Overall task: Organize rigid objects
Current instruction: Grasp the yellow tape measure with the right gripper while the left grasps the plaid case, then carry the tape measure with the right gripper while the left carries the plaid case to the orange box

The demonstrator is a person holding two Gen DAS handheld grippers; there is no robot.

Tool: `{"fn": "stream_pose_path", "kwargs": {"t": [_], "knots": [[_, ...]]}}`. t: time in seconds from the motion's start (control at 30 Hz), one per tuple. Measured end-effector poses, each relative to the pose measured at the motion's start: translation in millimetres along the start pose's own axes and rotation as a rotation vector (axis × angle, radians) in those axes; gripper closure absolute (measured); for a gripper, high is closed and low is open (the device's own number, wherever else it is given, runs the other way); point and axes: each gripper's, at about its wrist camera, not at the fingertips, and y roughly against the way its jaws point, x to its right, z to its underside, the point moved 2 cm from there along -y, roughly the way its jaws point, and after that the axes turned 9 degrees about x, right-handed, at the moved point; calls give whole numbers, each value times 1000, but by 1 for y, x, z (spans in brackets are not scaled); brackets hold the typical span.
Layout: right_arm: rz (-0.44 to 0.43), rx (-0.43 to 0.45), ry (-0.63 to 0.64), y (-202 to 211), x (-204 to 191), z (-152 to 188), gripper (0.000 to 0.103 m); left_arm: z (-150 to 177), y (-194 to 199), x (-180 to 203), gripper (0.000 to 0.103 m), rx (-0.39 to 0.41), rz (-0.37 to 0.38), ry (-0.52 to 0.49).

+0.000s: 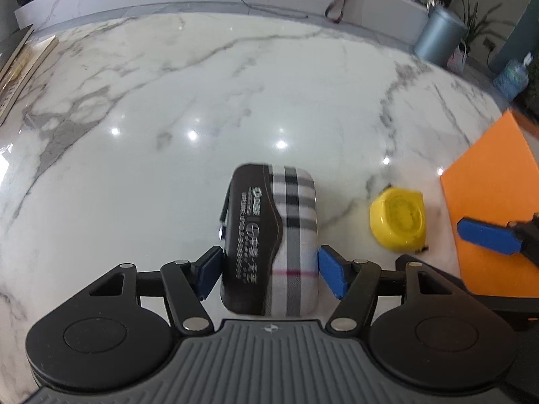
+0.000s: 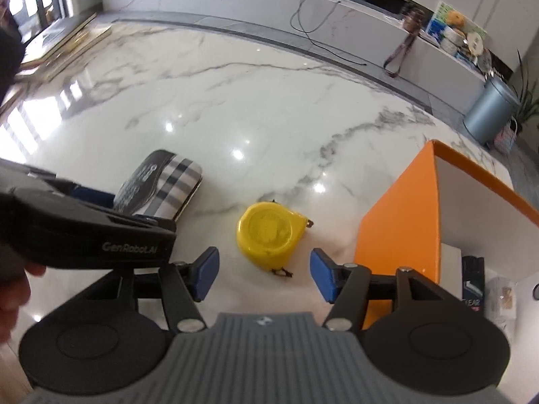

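A plaid and dark brown glasses case (image 1: 269,239) lies on the white marble table (image 1: 168,101). My left gripper (image 1: 269,274) straddles its near end, with the blue pads at both sides of the case, touching or nearly so. The case also shows in the right wrist view (image 2: 161,185), partly behind the left gripper's body. A yellow tape measure (image 2: 267,234) lies on the table just ahead of my right gripper (image 2: 264,276), which is open and empty. The tape measure also shows in the left wrist view (image 1: 397,219).
An open orange box (image 2: 401,222) with a white inside stands at the right, holding a few items (image 2: 473,282). It shows as an orange wall in the left wrist view (image 1: 492,202). A raised marble ledge (image 2: 303,10) with cables runs along the back. Books (image 1: 20,67) lie at the far left.
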Motion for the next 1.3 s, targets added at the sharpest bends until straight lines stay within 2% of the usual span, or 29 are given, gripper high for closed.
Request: {"fn": "stream_pose_path", "kwargs": {"t": [0.17, 0.3, 0.53, 0.6, 0.7, 0.83, 1.17, 1.3], "knots": [[11, -30, -117, -17, 4, 0, 39, -5, -4, -5, 25, 20, -3, 6], [16, -53, -201, -29, 10, 4, 38, -9, -5, -11, 31, 17, -10, 28], [10, -67, -250, -45, 10, 2, 37, -12, -5, -22, 32, 23, -29, 61], [11, -58, -237, -48, 7, 2, 39, -13, -5, -22, 32, 23, -29, 63], [21, -43, -204, -47, 3, 1, 53, -11, -5, -22, 32, 24, -31, 43], [-9, -56, -157, -42, -3, 3, 53, -8, -2, -19, 32, 5, -28, 19], [-84, -99, -59, -8, -25, 37, 53, 9, 10, -4, 32, -109, -8, -45], [-100, -111, -63, 0, -23, 46, 53, 17, 14, -1, 30, -114, -14, -39]]}}
